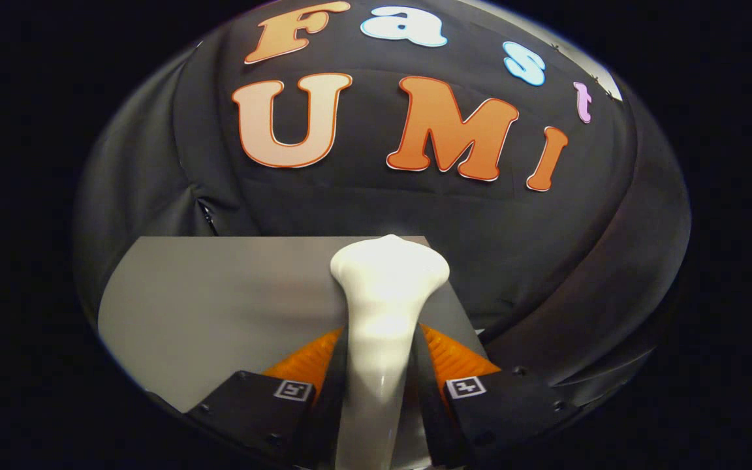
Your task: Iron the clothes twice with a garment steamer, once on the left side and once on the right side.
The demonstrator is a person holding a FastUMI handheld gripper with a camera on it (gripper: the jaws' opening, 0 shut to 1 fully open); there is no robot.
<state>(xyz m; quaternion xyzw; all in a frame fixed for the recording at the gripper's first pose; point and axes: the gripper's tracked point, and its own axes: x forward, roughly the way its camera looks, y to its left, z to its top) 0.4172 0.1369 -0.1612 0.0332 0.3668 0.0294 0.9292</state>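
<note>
Gripper view: your claw (pixel 379 352) holds the white steamer (pixel 386 294) tight btw both fingers, head up over the grey worktop (pixel 219 300). No clothes seen yet, so I think both passes, left & right, are left.

Hand-held gripper (pixel 379 356): both fingers (pixel 307 362) drawn in close, one on either side of the garment steamer's (pixel 386 307) slim white neck. Both inner faces lie against the neck; no gap seen on either side. Grip sits low on the neck, under the flared head, which stands clear beyond the fingertips. Fingers reach forward side by side at about equal height. Fingertips lie over the table's (pixel 206 300) far edge.
</note>
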